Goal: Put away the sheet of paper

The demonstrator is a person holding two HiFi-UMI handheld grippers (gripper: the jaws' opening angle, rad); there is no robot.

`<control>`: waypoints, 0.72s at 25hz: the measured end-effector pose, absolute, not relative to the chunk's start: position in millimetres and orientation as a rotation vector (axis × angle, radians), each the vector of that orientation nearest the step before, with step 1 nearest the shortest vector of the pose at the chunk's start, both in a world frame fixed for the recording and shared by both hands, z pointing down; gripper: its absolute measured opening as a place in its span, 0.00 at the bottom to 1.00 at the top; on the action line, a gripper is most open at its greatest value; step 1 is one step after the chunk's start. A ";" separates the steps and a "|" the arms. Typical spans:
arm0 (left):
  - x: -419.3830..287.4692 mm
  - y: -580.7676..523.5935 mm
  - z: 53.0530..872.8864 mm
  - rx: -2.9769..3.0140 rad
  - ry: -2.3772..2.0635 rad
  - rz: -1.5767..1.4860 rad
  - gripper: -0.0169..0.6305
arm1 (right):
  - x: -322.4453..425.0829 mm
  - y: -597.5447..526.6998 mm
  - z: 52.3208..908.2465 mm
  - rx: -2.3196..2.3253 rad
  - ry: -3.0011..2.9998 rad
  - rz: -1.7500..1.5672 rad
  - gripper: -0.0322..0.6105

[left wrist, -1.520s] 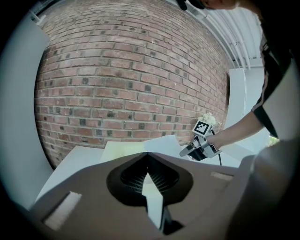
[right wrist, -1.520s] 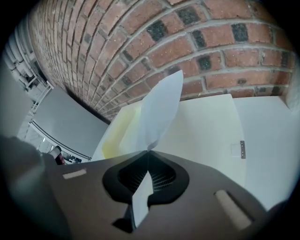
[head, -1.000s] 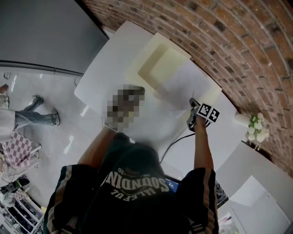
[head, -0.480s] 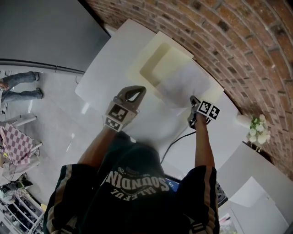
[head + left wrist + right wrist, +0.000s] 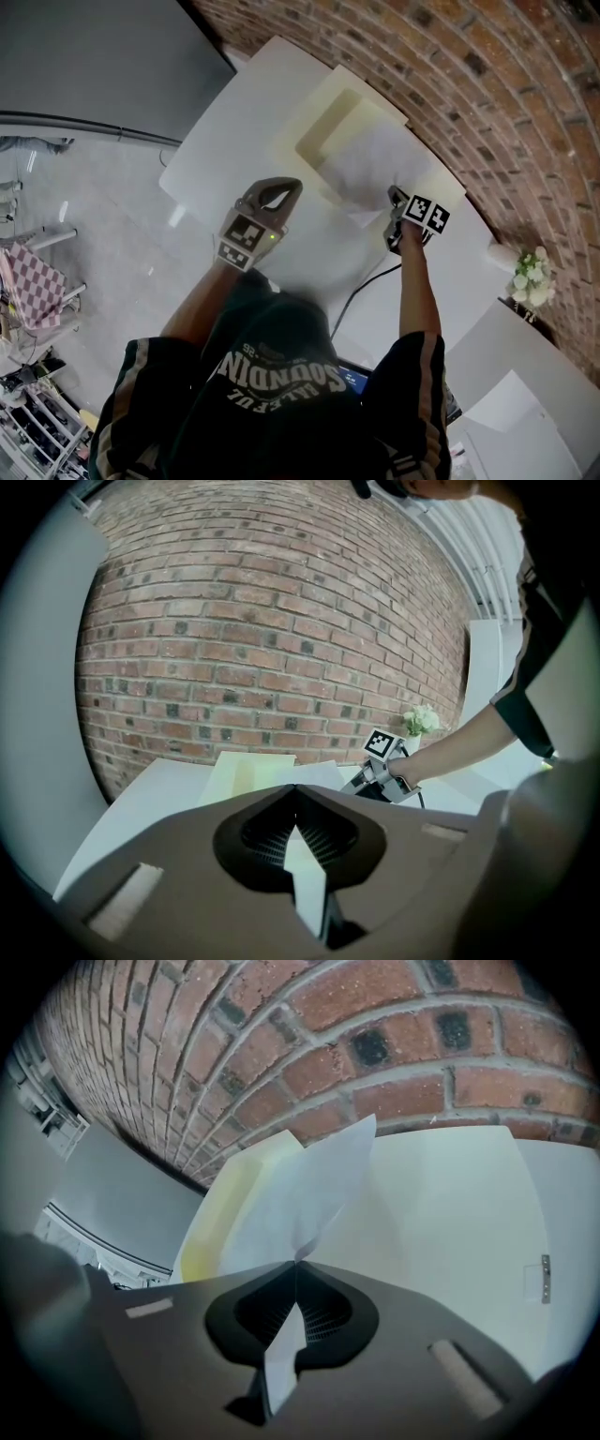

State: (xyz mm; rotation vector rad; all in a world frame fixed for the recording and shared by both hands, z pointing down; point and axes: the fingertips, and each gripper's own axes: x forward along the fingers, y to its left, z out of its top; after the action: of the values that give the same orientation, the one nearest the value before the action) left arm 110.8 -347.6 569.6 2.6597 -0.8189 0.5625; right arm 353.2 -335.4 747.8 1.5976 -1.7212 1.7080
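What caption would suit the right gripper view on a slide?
Shut right tool holds a white sheet by its corner over the white table.

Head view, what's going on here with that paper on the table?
A person works with two handheld grippers at a white table. The right gripper is pinched shut on a corner of the sheet of paper, which lies partly over a pale yellow tray. The left gripper is shut and empty over the table.
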 end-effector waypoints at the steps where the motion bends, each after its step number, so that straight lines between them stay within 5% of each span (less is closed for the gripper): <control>1: 109.4 -348.0 570.2 2.656 -0.822 0.562 0.04 | 351.3 -339.7 747.6 1.594 -1.726 1.712 0.05; 18: 84.8 -364.7 575.1 2.619 -0.856 0.551 0.04 | 297.1 -400.7 757.4 1.510 -1.776 1.796 0.05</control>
State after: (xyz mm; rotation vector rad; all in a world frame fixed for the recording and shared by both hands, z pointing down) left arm 84.8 -364.7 575.1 2.6186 -0.8559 0.5509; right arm 297.1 -400.7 757.4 1.5095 -1.7765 1.7957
